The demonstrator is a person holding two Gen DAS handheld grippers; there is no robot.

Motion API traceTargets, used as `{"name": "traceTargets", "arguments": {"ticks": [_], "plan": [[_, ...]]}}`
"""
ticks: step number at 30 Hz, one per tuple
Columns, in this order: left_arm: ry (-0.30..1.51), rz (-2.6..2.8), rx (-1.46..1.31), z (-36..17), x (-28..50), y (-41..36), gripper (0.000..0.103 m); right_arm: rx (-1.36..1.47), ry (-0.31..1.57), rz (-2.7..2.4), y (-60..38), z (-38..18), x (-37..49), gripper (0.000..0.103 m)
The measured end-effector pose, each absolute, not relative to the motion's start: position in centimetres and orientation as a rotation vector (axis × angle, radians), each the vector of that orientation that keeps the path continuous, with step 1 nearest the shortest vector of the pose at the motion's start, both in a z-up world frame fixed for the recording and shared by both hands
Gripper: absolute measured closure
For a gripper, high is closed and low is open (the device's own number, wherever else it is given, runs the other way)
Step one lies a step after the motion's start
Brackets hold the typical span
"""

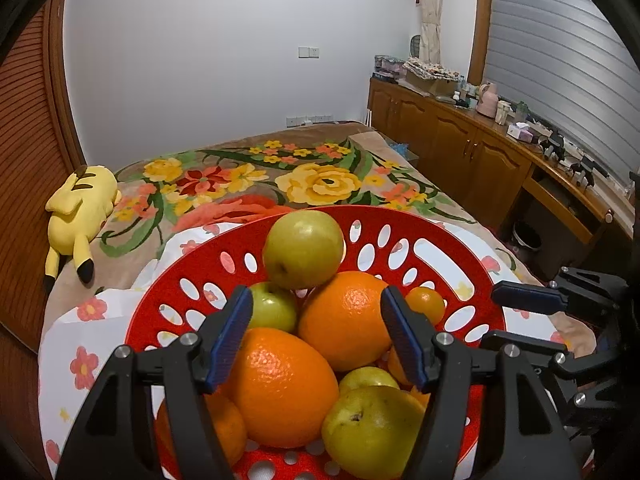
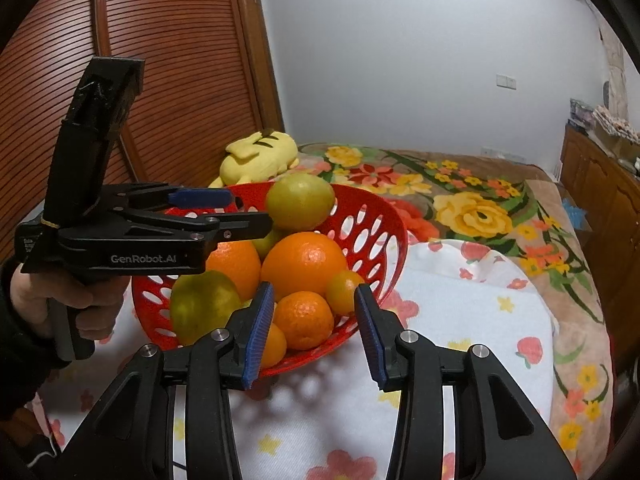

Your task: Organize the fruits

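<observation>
A red perforated basket point(image 1: 472, 256) point(image 2: 380, 232) stands on a white floral cloth on the bed, heaped with oranges, small tangerines and green apples. A green apple point(image 1: 303, 249) point(image 2: 300, 201) tops the pile, above a large orange point(image 1: 346, 320) point(image 2: 304, 266). My left gripper point(image 1: 316, 320) is open over the basket, its jaws either side of another large orange point(image 1: 282, 388); it also shows in the right wrist view point(image 2: 240, 210). My right gripper point(image 2: 314, 320) is open and empty at the basket's near rim, in front of a tangerine point(image 2: 304, 320); it also shows in the left wrist view point(image 1: 532, 320).
A white floral cloth point(image 2: 460, 320) covers the near bed, over a flowered blanket point(image 1: 320, 180). A yellow plush toy point(image 1: 80, 208) lies by the slatted wooden wall. A wooden sideboard point(image 1: 460, 148) with clutter runs along the right.
</observation>
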State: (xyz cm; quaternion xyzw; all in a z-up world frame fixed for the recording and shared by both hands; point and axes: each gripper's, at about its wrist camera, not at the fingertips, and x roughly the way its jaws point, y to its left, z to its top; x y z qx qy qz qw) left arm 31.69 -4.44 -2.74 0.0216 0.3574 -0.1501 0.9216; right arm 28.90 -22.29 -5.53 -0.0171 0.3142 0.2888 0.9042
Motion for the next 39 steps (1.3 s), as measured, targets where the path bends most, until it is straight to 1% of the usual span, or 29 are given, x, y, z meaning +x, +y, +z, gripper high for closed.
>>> {"name": "traceTargets", "arguments": {"ticks": [20, 26, 31, 32, 33, 35, 37, 39], "plan": [[0.688, -0.282, 0.019, -2.2, 26.2, -2.0, 0.036, 0.002, 0.630, 0.547, -21.9, -5.1, 26.1, 0.061], [0.658, -0.277, 0.022, -2.4, 23.0, -1.5, 0.031, 0.020, 0.623, 0.513, -21.8, -5.3, 24.4, 0.053], [0.622, -0.251, 0.046, -2.2, 20.7, -1.0, 0.029, 0.025, 0.612, 0.480, -21.6, -5.3, 22.7, 0.048], [0.615, -0.247, 0.043, -2.1, 20.2, -0.8, 0.026, 0.025, 0.610, 0.474, -21.5, -5.3, 22.4, 0.047], [0.607, -0.242, 0.036, -1.9, 19.8, -0.5, 0.020, 0.028, 0.605, 0.470, -21.5, -5.2, 22.0, 0.046], [0.591, -0.237, 0.023, -1.6, 19.0, 0.0, 0.012, 0.033, 0.597, 0.463, -21.5, -5.0, 21.5, 0.045], [0.577, -0.232, 0.015, -1.2, 18.2, 0.5, 0.010, 0.039, 0.582, 0.456, -21.5, -4.6, 20.7, 0.043], [0.565, -0.233, 0.004, -0.8, 17.3, 0.8, 0.003, 0.038, 0.567, 0.449, -21.5, -4.2, 20.0, 0.037]]}}
